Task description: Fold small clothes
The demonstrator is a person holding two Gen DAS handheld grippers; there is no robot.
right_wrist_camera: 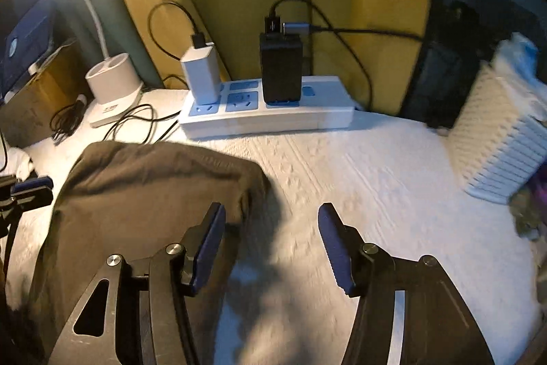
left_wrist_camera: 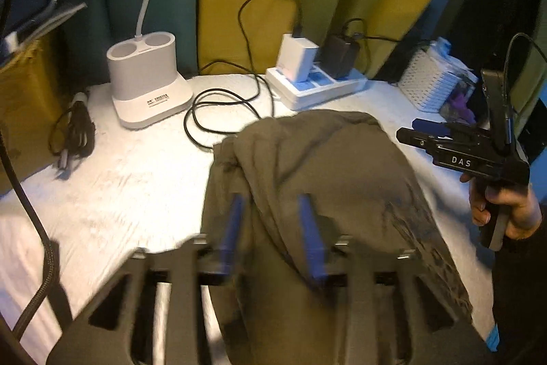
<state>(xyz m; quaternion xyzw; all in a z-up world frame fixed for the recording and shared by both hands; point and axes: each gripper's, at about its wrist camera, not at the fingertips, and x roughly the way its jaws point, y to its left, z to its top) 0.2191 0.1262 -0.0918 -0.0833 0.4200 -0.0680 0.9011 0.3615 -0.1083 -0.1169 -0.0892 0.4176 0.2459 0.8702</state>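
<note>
An olive-brown garment [left_wrist_camera: 324,166] lies bunched and folded over on the white textured table cover [left_wrist_camera: 136,180]. My left gripper [left_wrist_camera: 271,204] hovers just over its near part, blue pads apart, with the cloth lying under and between them and not pinched. In the right wrist view the garment [right_wrist_camera: 154,180] fills the left side. My right gripper [right_wrist_camera: 273,228] stands open beside the garment's right edge, its left finger [right_wrist_camera: 212,235] over the cloth's border and only table cover between the pads. The right gripper [left_wrist_camera: 413,129], held by a hand [left_wrist_camera: 506,207], also shows at the right of the left wrist view.
At the back stand a white power strip [right_wrist_camera: 273,118] with two chargers, a white lamp base [left_wrist_camera: 147,84], loose black cables [left_wrist_camera: 218,112] and a white ribbed basket [right_wrist_camera: 506,139]. A cardboard box [left_wrist_camera: 27,98] is at far left. Curtains hang behind.
</note>
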